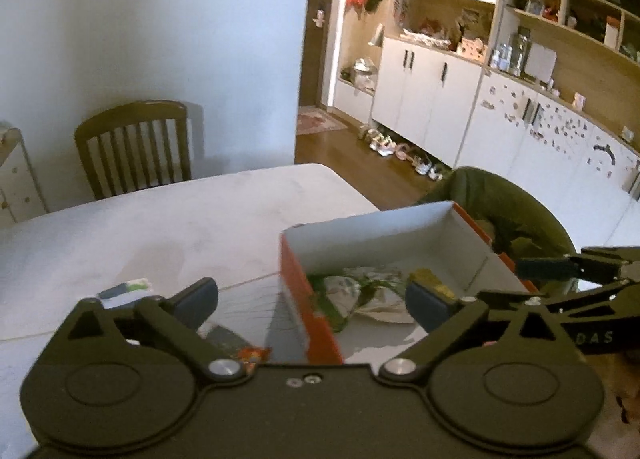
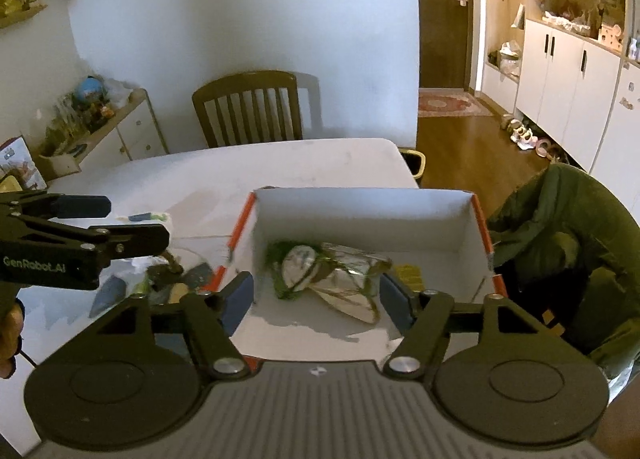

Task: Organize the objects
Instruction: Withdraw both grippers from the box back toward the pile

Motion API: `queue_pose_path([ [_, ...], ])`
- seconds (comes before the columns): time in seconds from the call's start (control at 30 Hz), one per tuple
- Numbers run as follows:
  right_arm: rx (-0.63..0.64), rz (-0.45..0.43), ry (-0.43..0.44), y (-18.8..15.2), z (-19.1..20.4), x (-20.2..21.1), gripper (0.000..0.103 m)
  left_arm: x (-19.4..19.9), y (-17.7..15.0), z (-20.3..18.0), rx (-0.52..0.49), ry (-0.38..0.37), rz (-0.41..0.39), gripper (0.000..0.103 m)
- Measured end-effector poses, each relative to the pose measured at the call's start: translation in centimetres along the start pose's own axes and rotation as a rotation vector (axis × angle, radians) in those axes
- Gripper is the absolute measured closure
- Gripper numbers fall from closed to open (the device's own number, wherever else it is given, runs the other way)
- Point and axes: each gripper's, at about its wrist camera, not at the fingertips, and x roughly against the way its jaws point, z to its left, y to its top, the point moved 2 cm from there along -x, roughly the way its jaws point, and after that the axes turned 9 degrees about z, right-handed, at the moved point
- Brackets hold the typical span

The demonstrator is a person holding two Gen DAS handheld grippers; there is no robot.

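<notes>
An orange cardboard box [image 2: 476,219] with a white inside stands on the white table [image 2: 280,167]. A silver and green foil packet [image 2: 340,279] and a small yellow packet [image 2: 408,273] lie in the box. My right gripper [image 2: 316,299] is open and empty, hovering over the box's near side. My left gripper [image 1: 312,303] is open and empty, straddling the box's orange left wall [image 1: 316,323]; it also shows at the left in the right wrist view [image 2: 132,223]. Several small packets [image 2: 176,279] lie on the table left of the box.
A wooden chair [image 2: 248,111] stands at the table's far side. A chair draped with a green jacket [image 2: 560,243] stands right of the box. White cabinets [image 1: 432,99] line the right wall. A low cluttered sideboard [image 2: 100,127] stands at the left.
</notes>
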Motion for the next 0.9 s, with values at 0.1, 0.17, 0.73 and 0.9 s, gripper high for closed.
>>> queue_pose_path([
  [0.1, -0.005, -0.011, 0.010, -0.1, 1.5, 0.2, 0.023, 1.0, -0.5, 1.6, 0.009, 0.016, -0.016, 0.000],
  [0.17, -0.005, -0.023, 0.021, -0.1, 2.6, 0.3, 0.022, 1.6, -0.9, 2.7, 0.012, 0.020, -0.020, 0.000],
  [0.73, -0.011, -0.048, 0.057, -0.1, 12.0, -2.3, 0.010, 3.1, -5.2, 12.7, 0.089, 0.065, -0.014, 0.000],
  [0.9, -0.005, -0.050, 0.041, 0.1, 14.0, -3.7, 0.007, 2.1, -6.8, 14.9, 0.101, 0.065, 0.033, 0.000],
])
